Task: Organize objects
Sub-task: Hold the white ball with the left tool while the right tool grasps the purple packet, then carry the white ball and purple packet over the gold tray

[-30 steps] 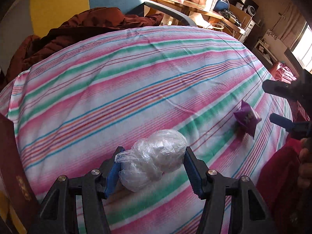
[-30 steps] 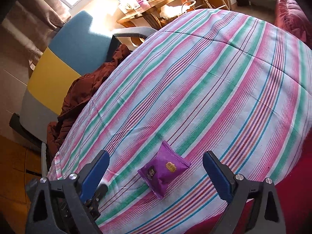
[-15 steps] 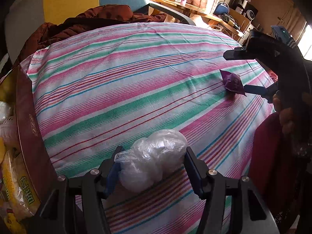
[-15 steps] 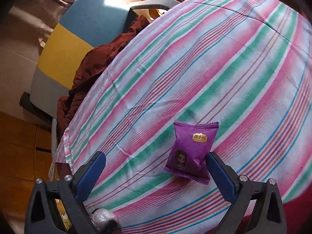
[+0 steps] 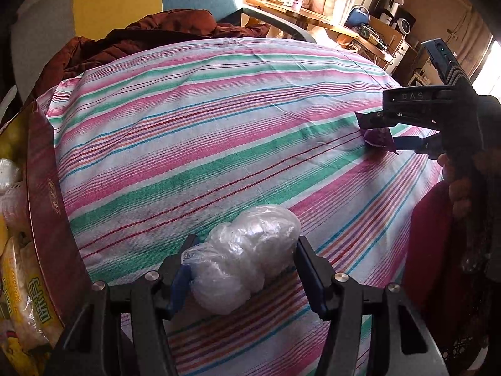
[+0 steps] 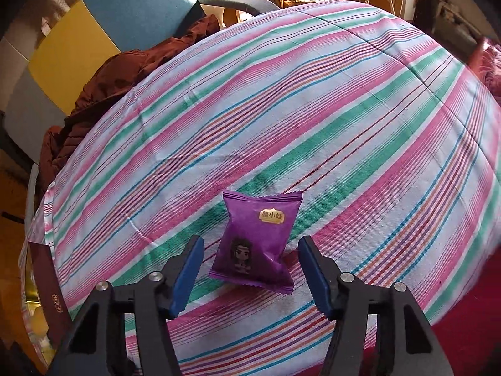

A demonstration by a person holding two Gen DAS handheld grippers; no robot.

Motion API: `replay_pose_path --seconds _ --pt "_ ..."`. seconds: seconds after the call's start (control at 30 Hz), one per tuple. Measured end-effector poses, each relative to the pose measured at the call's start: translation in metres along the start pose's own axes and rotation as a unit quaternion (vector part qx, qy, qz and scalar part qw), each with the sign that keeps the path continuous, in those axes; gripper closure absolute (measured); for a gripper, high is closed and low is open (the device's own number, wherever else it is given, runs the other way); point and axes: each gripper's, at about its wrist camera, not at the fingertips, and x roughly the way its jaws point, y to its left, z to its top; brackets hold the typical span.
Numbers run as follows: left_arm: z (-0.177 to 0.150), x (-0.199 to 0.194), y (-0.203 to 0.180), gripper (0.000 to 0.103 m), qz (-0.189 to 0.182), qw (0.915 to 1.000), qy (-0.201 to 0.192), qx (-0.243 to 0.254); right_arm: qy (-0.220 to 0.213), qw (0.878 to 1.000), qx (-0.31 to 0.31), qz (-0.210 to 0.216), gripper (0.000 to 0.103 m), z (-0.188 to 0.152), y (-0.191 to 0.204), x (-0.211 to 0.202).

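Item 1: left gripper (image 5: 244, 269), clenched on a clear plastic-wrapped bundle (image 5: 247, 257); both blue pads press its sides. We hold it just above the striped cloth (image 5: 219, 131), near the cloth's front edge.

Item 2: right gripper (image 6: 250, 269), jaws closing w/ a purple snack packet (image 6: 256, 247) between them. Pads not yet touching the packet; a gap shows each side. Packet lies flat on the striped cloth, front-right area, cartoon figure & gold label face up. In the left wrist view we see it at far right, betw. the right gripper's tips.

Item 3: dark red box (image 5: 47, 206), at the cloth's left edge, open, w/ yellow packets (image 5: 18, 294) inside.

Item 4: brown jacket (image 6: 103, 91), heaped at the cloth's far-left side against a blue & yellow chair (image 6: 94, 31).
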Motion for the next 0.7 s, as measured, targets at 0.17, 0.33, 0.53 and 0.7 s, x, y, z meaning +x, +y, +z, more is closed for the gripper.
replay_pose_path --seconds 0.17,0.33,0.53,0.7 --pt "0.0 0.001 -0.002 0.043 0.009 1.0 0.0 0.002 -0.001 1.0 -0.014 -0.009 0.043 0.001 0.004 0.002" --pt "-0.001 0.001 -0.006 0.045 0.024 0.9996 -0.005 0.015 -0.007 0.998 -0.049 -0.026 0.06 0.001 0.017 0.004" --pt "-0.009 -0.016 -0.005 0.047 0.031 0.9993 -0.019 0.006 -0.008 0.997 -0.081 -0.015 0.06 -0.001 0.029 0.002" --pt "-0.014 -0.046 -0.006 0.047 0.037 0.9981 -0.049 0.006 -0.012 0.993 -0.114 0.015 0.06 -0.007 0.043 0.0"
